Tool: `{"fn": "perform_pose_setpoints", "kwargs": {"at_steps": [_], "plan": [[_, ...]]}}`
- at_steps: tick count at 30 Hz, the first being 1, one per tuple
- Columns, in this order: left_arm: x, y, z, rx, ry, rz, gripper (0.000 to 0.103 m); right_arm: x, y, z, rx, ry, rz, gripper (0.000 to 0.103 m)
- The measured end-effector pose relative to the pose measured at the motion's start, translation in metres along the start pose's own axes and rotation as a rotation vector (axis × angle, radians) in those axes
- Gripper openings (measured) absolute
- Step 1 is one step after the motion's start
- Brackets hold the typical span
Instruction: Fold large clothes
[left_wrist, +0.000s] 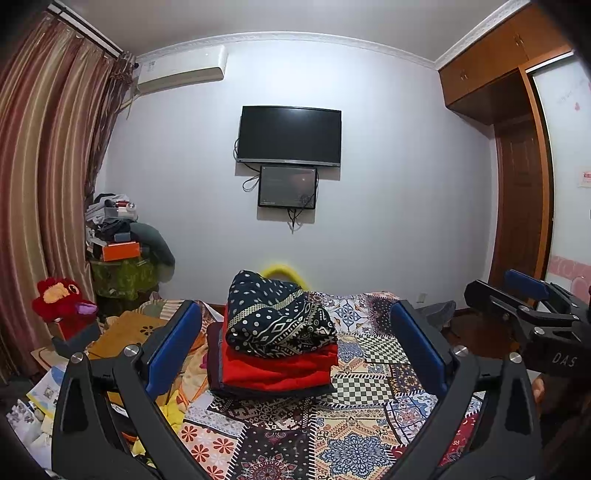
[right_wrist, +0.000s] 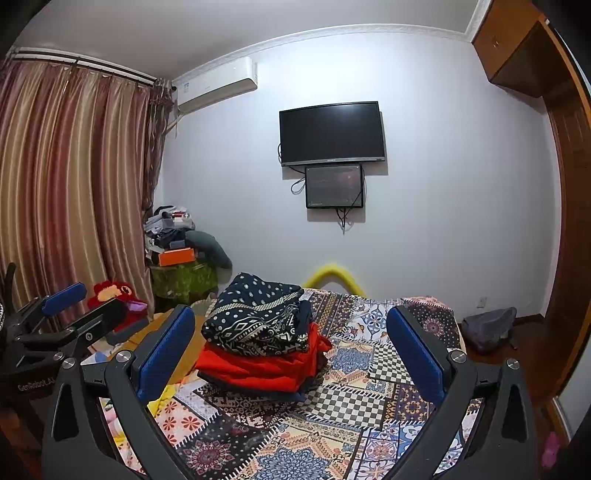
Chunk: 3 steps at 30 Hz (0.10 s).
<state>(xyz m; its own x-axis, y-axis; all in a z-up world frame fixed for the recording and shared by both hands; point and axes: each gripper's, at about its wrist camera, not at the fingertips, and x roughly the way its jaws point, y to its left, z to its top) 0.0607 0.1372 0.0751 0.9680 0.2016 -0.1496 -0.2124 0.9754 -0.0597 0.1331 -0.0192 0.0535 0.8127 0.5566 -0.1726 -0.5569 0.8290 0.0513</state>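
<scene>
Left to right. Striped curtain (left_wrist: 44, 155) fills the left edge, with a red plush toy (left_wrist: 61, 301) low beside it and a cluttered pile with an orange box (left_wrist: 120, 251) in the corner. An air conditioner (left_wrist: 183, 70) hangs high on the wall.

Left tongs (left_wrist: 295, 341): blue pads (left_wrist: 173, 343) spread wide apart, holding nothing, touching nothing. They hang above the patchwork bedspread (left_wrist: 369, 417) and frame the clothes stack.

Task item: the stack of folded clothes (left_wrist: 277, 339) sits on the bed, left of centre. The dark patterned piece (left_wrist: 275, 315) lies on top, with a red piece (left_wrist: 277, 371) under it and a dark layer at the bottom. A yellow curved thing (left_wrist: 282, 271) sits just behind the stack.

TV (left_wrist: 290, 136) is on the wall above, with a smaller screen (left_wrist: 288, 186) touching its lower edge.

Right tongs (right_wrist: 291, 347): also spread wide, empty, no contact with cloth. From the right wrist view the stack sits between the pads (right_wrist: 417, 347), nearer the left one. The right tongs also show at the right edge of the left wrist view, just beside the left.

Wooden wardrobe (left_wrist: 509, 74) at far right; a grey bag (right_wrist: 487, 328) lies on the floor by the bed corner.
</scene>
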Motion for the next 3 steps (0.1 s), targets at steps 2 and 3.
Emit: {"fn": "perform_pose_setpoints", "kwargs": {"at_steps": [2, 3], "plan": [[-0.0001, 0.0000, -0.0003, -0.001, 0.001, -0.001, 0.103, 0.0003, 0.0007, -0.0003, -0.001, 0.001, 0.000, 0.103], [-0.0003, 0.0004, -0.0003, -0.003, 0.001, 0.000, 0.103, 0.0005, 0.0012, -0.0003, -0.001, 0.002, -0.001, 0.103]]}}
